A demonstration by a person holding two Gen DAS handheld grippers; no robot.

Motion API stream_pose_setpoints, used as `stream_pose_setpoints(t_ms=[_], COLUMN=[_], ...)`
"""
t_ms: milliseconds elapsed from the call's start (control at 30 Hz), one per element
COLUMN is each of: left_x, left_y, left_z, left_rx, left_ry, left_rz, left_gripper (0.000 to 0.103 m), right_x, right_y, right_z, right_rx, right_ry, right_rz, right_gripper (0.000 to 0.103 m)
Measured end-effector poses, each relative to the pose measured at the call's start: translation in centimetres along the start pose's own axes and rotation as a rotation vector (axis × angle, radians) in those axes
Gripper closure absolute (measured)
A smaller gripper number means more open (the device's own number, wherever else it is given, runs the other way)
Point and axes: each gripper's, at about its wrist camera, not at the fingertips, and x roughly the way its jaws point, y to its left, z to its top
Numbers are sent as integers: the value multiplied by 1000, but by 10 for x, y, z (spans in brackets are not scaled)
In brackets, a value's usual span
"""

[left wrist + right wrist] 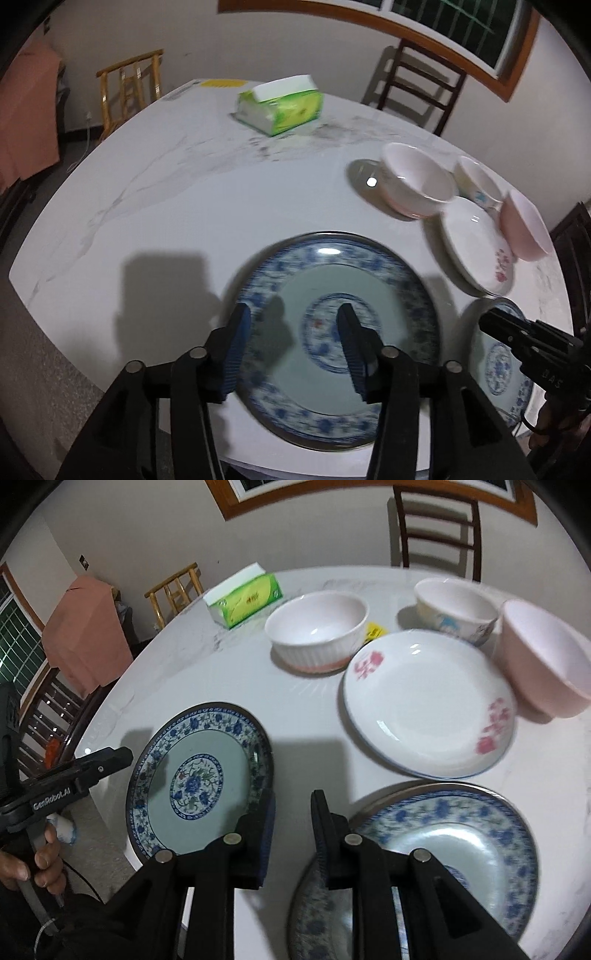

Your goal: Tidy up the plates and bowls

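On the white marble-look round table lie two round blue-and-white floral china plates. The left plate sits beneath the left gripper, whose blue-padded jaws stand spread above it, nothing pinched between them (its rim reaches the table's near edge). The right plate lies under the right gripper, jaws parted by a narrow gap, gripping nothing that I can see. In the right wrist view, at about one o'clock from that gripper rests a white shallow dish with pink flowers; a white ribbed bowl stands at twelve, a white bowl with blue print and a pink bowl further toward two. A green tissue pack lies at eleven
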Motion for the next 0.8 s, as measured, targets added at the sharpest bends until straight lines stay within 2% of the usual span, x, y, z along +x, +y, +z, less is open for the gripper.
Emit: stream_pose_setpoints(t_ms=[433,567,800], left_x=[-13,-7,-2], left_y=[-107,-132,-155], left_z=[-30,-42,-59], left_rx=[216,263,281], left_ry=[-70,-53,-24], left_rz=[-87,-133,-207], left_gripper=[47,46,46], right_x=[-71,-78,-97], right_y=[-33,-47,-76], right_z=[-33,-46,-68], right_rx=[-40,-9,27], right_ry=[-134,-129,-144], right_rz=[-159,-183,-258], right_gripper=[83,83,83])
